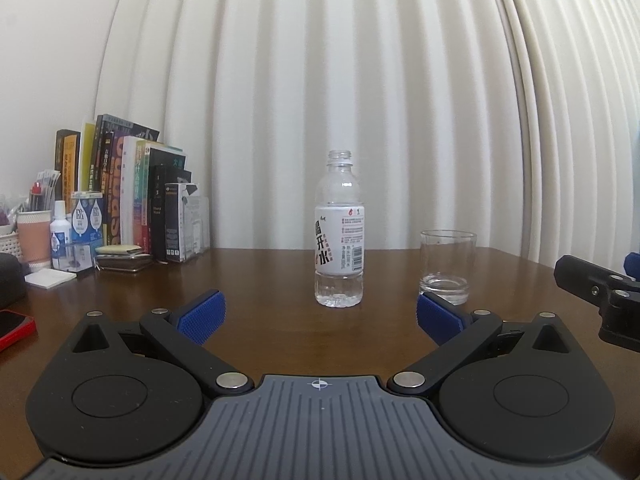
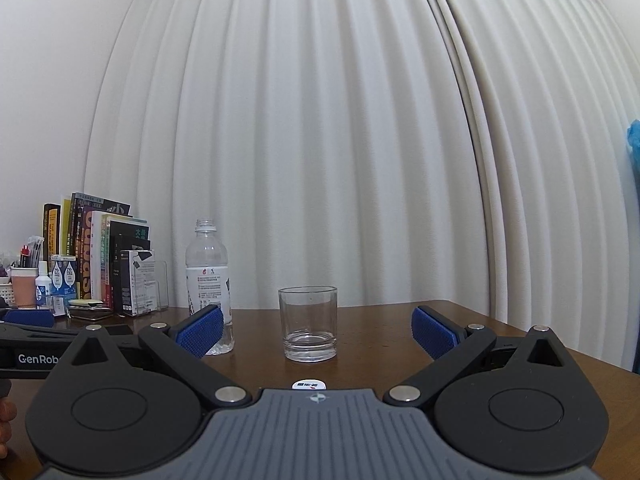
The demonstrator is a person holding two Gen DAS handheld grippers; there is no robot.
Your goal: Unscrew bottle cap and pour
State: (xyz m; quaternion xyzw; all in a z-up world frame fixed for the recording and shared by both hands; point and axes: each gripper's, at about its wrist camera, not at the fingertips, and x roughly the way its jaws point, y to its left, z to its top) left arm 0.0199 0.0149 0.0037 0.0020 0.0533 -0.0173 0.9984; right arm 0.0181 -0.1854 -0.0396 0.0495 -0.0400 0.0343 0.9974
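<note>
A clear plastic water bottle [image 1: 339, 232] with a white label stands upright and uncapped on the brown table, straight ahead of my left gripper [image 1: 320, 316], which is open and empty. It holds a little water at the bottom. It also shows in the right wrist view [image 2: 208, 280]. A clear glass [image 1: 447, 266] stands to its right, with a little water in it; in the right wrist view the glass [image 2: 308, 324] is straight ahead of my open, empty right gripper [image 2: 318, 332]. The white bottle cap [image 2: 308, 385] lies on the table just before the right gripper's body.
Books [image 1: 120, 184], small boxes, a pen cup [image 1: 34, 236] and small bottles crowd the table's back left. A red-edged phone [image 1: 14, 326] lies at the left. A white pleated curtain [image 1: 360, 80] hangs behind. The table's right edge [image 2: 520, 332] is near.
</note>
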